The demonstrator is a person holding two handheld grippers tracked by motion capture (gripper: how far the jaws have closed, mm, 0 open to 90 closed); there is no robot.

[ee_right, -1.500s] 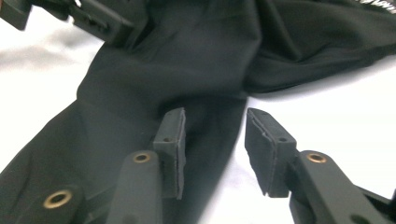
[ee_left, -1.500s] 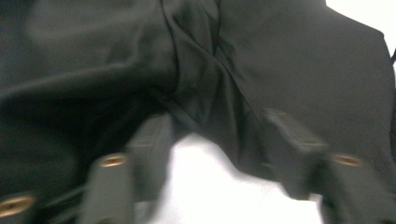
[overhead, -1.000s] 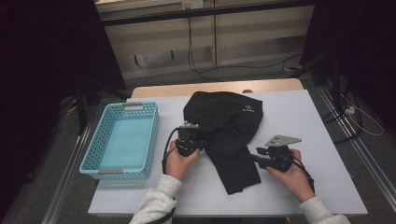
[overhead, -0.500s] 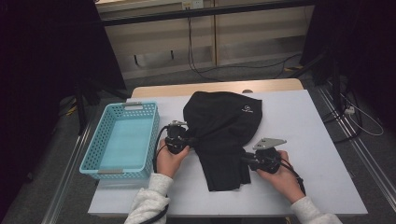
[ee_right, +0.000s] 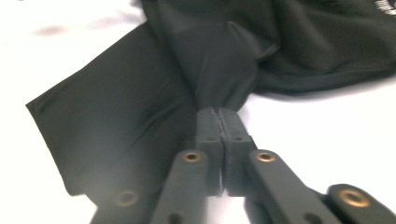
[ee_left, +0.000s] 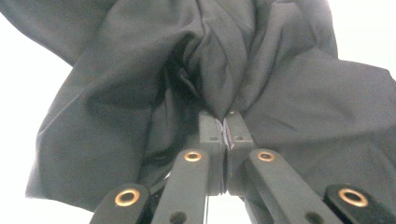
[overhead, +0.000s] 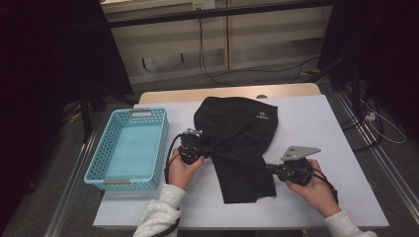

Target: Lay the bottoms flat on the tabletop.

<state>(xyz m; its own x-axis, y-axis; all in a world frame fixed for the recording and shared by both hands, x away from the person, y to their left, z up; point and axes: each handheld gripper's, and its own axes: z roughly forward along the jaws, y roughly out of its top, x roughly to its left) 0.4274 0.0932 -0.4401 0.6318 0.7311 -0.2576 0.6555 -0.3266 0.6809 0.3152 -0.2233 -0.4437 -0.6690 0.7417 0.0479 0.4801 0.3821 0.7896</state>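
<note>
Tools both pinched on black garment [overhead: 237, 143]: left tool [overhead: 210, 151] at its left edge, right tool [overhead: 268, 168] at its right edge.

High view is pretty dim, the room around the table [overhead: 336, 148] going near black. Both gripper views blow the tabletop out to pure white, while the black garment [ee_left: 289, 116] keeps its folds. Nearest jaw parts look slightly soft, maybe out of focus.
</note>
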